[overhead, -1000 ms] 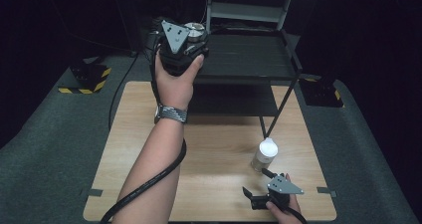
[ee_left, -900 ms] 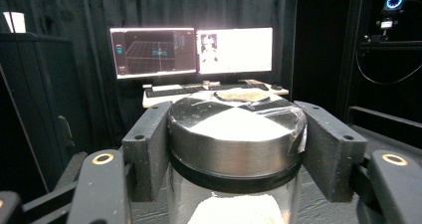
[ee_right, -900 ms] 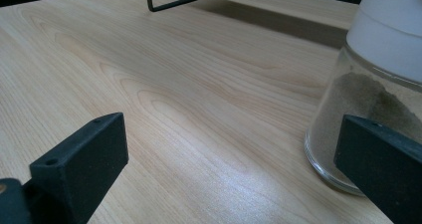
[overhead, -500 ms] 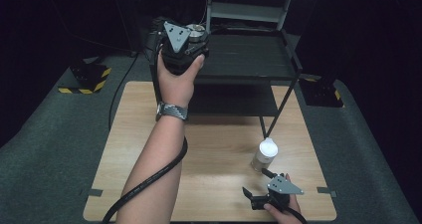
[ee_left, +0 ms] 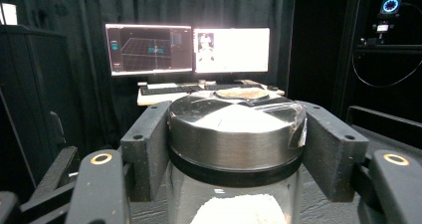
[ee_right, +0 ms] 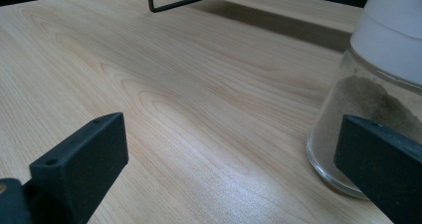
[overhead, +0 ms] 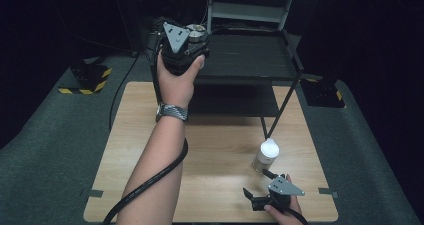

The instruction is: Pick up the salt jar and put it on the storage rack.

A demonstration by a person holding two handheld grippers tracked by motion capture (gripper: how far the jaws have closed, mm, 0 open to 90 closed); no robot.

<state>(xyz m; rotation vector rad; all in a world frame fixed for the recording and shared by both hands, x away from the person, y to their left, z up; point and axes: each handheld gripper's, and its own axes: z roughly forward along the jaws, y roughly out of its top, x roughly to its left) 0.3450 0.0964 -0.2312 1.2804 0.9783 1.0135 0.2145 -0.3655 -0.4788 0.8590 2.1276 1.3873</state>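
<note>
The wooden table (overhead: 150, 150) lies bare across its left and middle, giving open passage there. At its far edge the black shelf rack (overhead: 260, 60) blocks the way, one thin leg (overhead: 280, 107) slanting down to the tabletop just behind the white-capped jar (overhead: 266, 155) at front right.

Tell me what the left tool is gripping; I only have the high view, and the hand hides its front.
Observer: The left tool is clamped on a glass jar just below its metal lid, with white powder inside.
Operator: Does the lid look clean?
Observer: No, clear tape hangs off its right edge.
Operator: And the right tool?
Observer: The right tool is open over the wooden table; the white-capped jar stands off to one side beyond one jaw, not between them, and holds brownish powder.
</note>
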